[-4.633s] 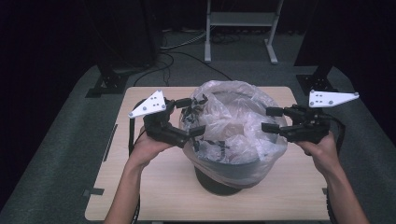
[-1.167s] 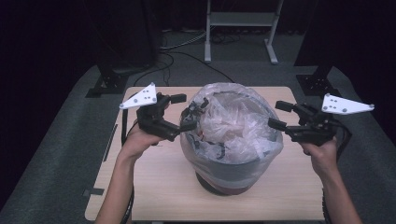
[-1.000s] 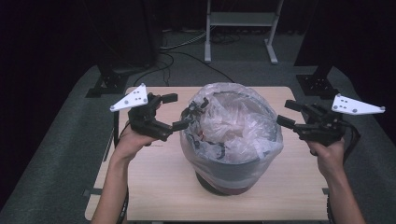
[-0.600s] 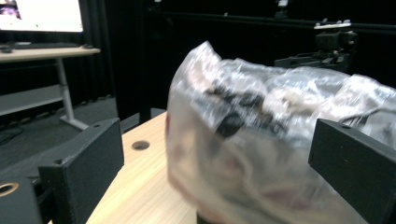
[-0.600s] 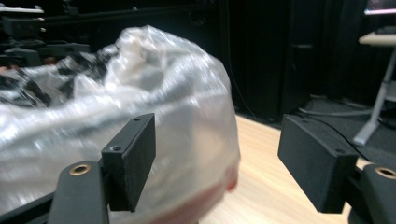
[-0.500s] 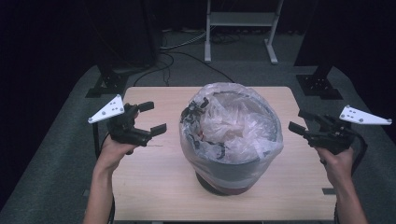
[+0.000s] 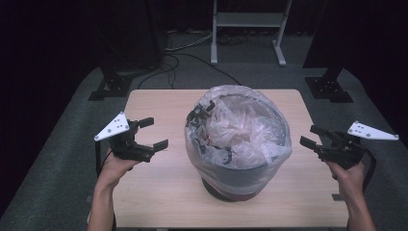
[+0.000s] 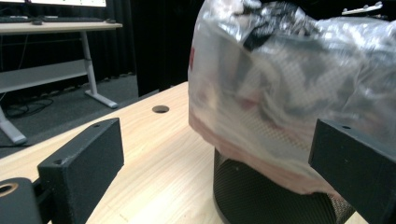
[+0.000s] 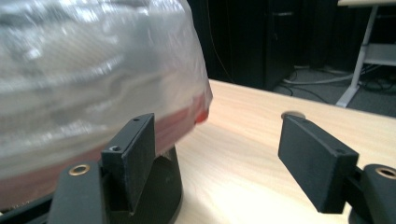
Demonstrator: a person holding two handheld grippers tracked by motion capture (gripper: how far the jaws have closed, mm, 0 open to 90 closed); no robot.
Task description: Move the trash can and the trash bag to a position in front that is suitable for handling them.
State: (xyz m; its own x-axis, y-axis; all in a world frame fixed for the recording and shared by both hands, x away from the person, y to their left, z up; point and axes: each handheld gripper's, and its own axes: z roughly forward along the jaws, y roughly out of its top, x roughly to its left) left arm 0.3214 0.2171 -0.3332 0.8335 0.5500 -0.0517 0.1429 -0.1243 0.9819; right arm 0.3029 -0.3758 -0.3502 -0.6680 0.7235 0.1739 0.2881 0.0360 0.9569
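High view: the bag-lined bin (image 7: 238, 144) stands mid-counter (image 7: 163, 192), between my left fingers (image 7: 153, 133) and right fingers (image 7: 308, 135), both spread wide, empty, well apart from it. Left gripper view: bag (image 8: 289, 93) ahead, untouched. Right gripper view: bag (image 9: 93, 70) beyond my left-hand finger.

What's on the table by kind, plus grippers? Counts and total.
Mesh bin: 1
Clear plastic bag lining the bin, pulled down over its rim: 1
Grippers, jaws open, off the bag: 2, left gripper and right gripper
Total: 4
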